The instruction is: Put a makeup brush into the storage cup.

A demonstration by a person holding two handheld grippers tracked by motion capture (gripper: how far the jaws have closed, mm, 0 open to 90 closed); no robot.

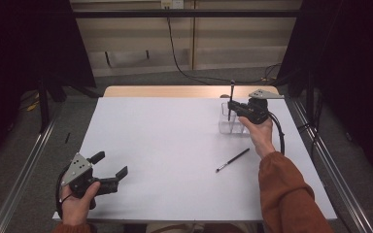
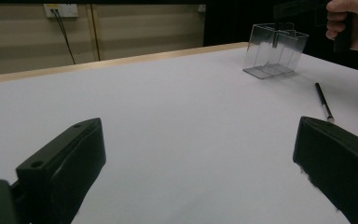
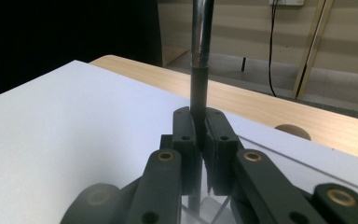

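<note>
Right claw [image 1: 233,108] is clamped on an upright pen [image 1: 231,99] over the clear box [image 1: 232,124] at 1 o'clock on the counter [image 1: 165,145]; next it probably lowers straight in. Left claw [image 1: 110,165] sits apart at 7.

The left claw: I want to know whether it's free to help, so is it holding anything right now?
No. The left claw is open above the bare white table, with nothing between its jaws.

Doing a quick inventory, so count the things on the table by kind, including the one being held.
Pens: 2, one upright in the right claw at, one lying on the table at
Clear boxes: 1
Total: 3
</note>
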